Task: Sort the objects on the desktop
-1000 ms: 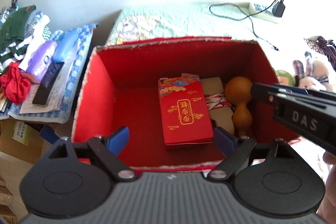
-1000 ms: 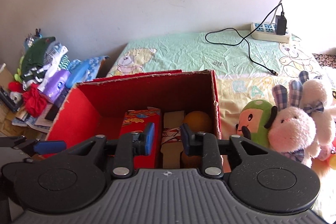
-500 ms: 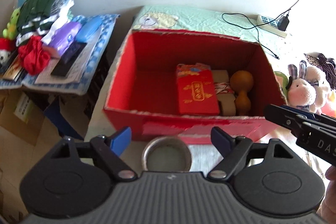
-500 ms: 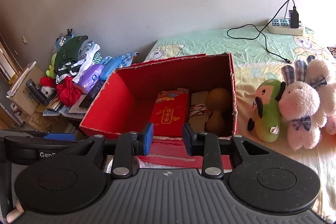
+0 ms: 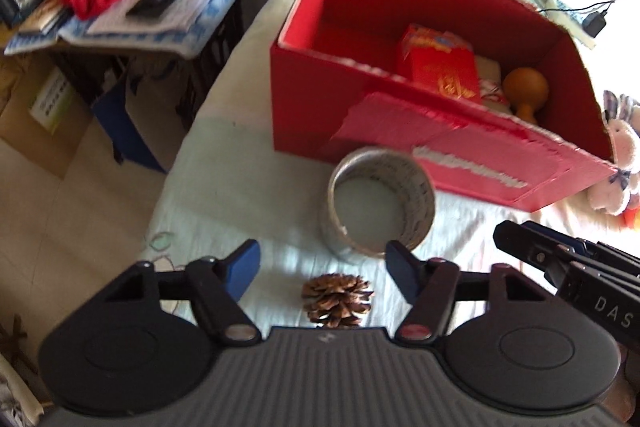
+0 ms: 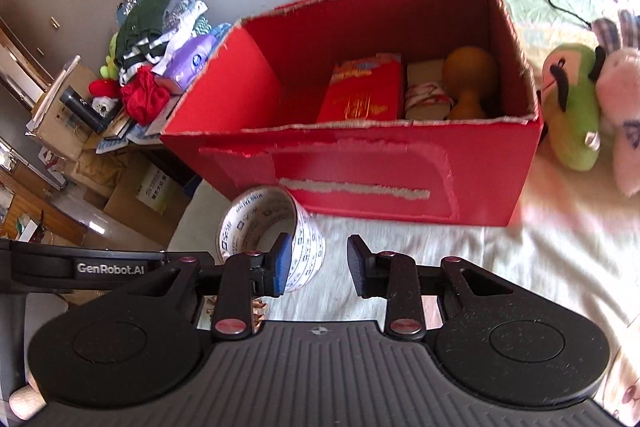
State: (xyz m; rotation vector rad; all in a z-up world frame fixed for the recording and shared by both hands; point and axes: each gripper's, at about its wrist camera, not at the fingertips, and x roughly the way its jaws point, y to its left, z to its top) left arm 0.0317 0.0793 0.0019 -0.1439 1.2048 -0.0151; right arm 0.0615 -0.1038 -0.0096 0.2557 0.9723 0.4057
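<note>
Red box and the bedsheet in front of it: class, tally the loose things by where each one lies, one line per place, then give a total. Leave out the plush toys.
Inside the red box: 3 (red packet, tied bundle, gourd)
On the sheet in front: 2 (tape roll, pine cone)
Total: 5

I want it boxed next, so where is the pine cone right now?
In the left wrist view the pine cone lies on the pale sheet between the open left gripper's fingers, just short of the tape roll.
</note>
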